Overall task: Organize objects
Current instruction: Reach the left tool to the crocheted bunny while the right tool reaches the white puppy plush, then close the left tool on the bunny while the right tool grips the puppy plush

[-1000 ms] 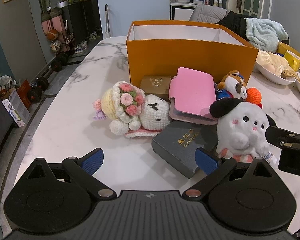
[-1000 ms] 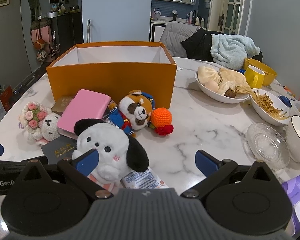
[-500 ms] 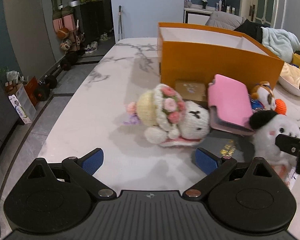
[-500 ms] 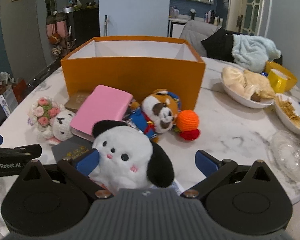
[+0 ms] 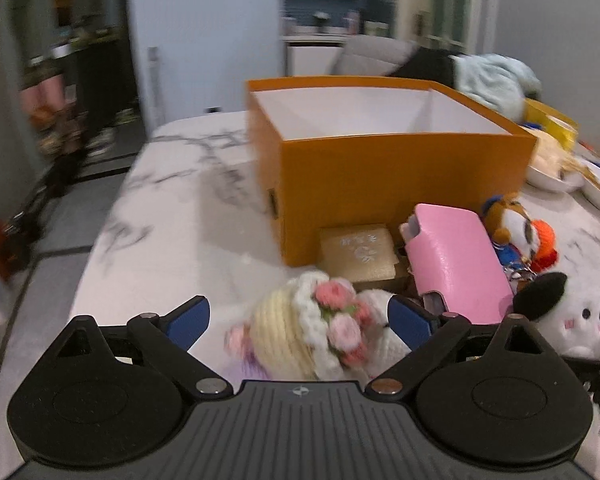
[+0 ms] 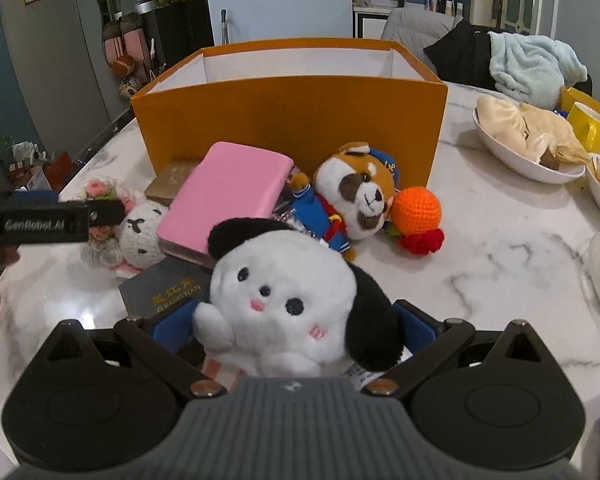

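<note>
On the marble table point(image 6: 500, 264), starting at the left, we see our left gripper point(image 5: 298, 318) with its blue fingers spread apart and the crocheted bunny point(image 5: 300, 330) lying between them, its flowered hat toward the camera; we cannot tell whether either pad touches it. In the right wrist view the same gripper's side carries white lettering that seems to read "GenRobot.AI", blurred. Just beyond the bunny sits a gold box point(image 5: 358, 252) with a pale floral mark, against the front wall of the open orange box point(image 6: 292, 120). Next comes the pink case point(image 6: 228, 200), resting tilted over a dark booklet point(image 6: 164, 292) printed in gold with Chinese characters and "XI JIANG NAN". Further right, our right gripper point(image 6: 292, 326) has its fingers at either flank of the white plush dog point(image 6: 288, 300), which stands upright facing the camera; a printed tag shows beneath it, unreadable. Behind lie the brown-and-white dog plush point(image 6: 360, 196) and the orange crochet ball point(image 6: 416, 210).
</note>
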